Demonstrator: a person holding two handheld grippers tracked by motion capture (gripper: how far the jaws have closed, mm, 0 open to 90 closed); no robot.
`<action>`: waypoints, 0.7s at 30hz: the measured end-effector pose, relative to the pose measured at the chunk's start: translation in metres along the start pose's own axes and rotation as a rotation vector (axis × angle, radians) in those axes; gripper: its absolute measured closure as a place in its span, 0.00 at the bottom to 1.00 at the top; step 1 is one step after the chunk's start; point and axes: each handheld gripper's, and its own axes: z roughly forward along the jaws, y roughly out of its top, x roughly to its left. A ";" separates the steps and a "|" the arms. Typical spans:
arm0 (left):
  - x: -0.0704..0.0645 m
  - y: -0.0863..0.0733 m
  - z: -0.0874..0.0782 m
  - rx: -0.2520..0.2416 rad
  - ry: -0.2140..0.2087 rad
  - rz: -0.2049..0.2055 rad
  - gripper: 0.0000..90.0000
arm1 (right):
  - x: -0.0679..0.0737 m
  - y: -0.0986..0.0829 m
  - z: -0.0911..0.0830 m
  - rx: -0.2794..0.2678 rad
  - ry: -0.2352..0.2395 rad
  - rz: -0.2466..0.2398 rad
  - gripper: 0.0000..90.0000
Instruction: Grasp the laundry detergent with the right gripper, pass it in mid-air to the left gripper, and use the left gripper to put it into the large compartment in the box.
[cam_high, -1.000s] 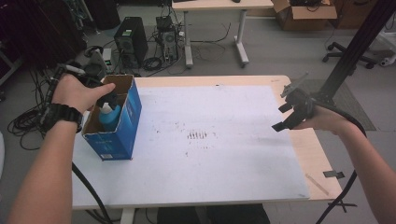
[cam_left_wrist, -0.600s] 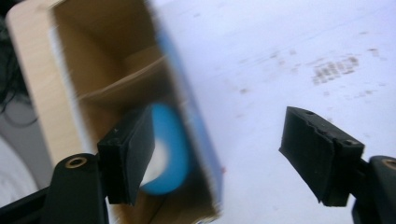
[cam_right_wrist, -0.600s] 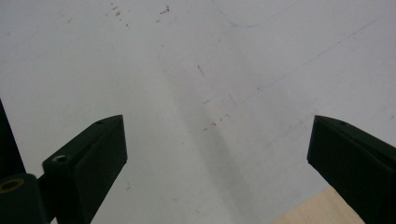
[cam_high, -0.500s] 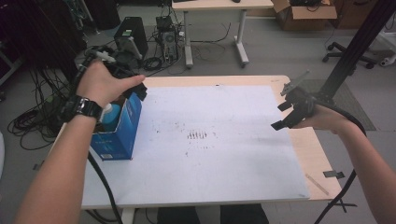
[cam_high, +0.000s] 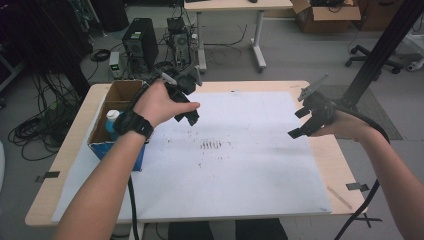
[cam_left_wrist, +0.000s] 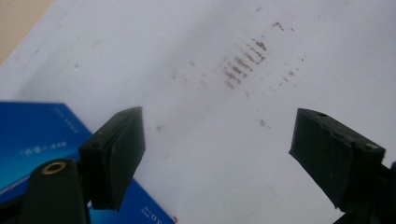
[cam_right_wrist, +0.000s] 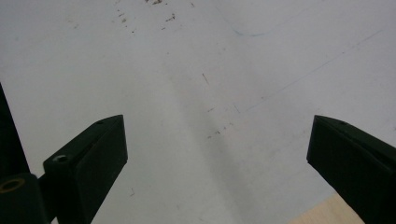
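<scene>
The left gripper (cam_high: 186, 102) is hanging above the white sheet (cam_high: 240, 165) that is covering most of the wooden surface (cam_high: 75, 122), just right of the open cardboard box (cam_high: 116, 131). In the left gripper view its two black jaws are standing wide apart with nothing between them; they are touching nothing, and below them lie the sheet, a patch of brown smudges (cam_left_wrist: 245, 60) and a corner of the box's blue side (cam_left_wrist: 32, 135). The left hand (cam_high: 160, 102) is wrapping around that gripper, and a black watch (cam_high: 132, 124) is sitting on the wrist.

The right gripper (cam_high: 305, 121) is hovering over the right edge of the sheet, well apart from the left one. In the right gripper view its two jaws are also spread wide and empty, looking down on bare sheet with a sliver of wood at the bottom right corner. The right hand (cam_high: 345, 125) is gripping it from behind, and a black cable (cam_high: 372, 135) is trailing back along the forearm.

One box is standing on the surface, at its left edge, blue on the outside and brown inside. One bottle (cam_high: 112, 120) with a white cap and a blue body is standing inside it, near the right wall. One cluster of dark smudges (cam_high: 212, 145) is marking the sheet between the two grippers. Two strips of dark tape are lying on the bare wood, one (cam_high: 47, 176) near the left front, one (cam_high: 359, 186) near the right front.
</scene>
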 end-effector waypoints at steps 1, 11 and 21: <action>-0.003 0.001 0.004 0.011 -0.005 0.019 0.20 | 0.000 0.000 0.000 0.002 -0.001 0.001 0.05; -0.025 0.007 0.034 0.025 -0.052 0.141 0.13 | 0.003 0.006 -0.001 0.008 0.006 -0.017 0.05; -0.030 0.005 0.053 0.041 -0.076 0.170 0.05 | 0.004 0.010 0.001 0.012 0.010 -0.023 0.05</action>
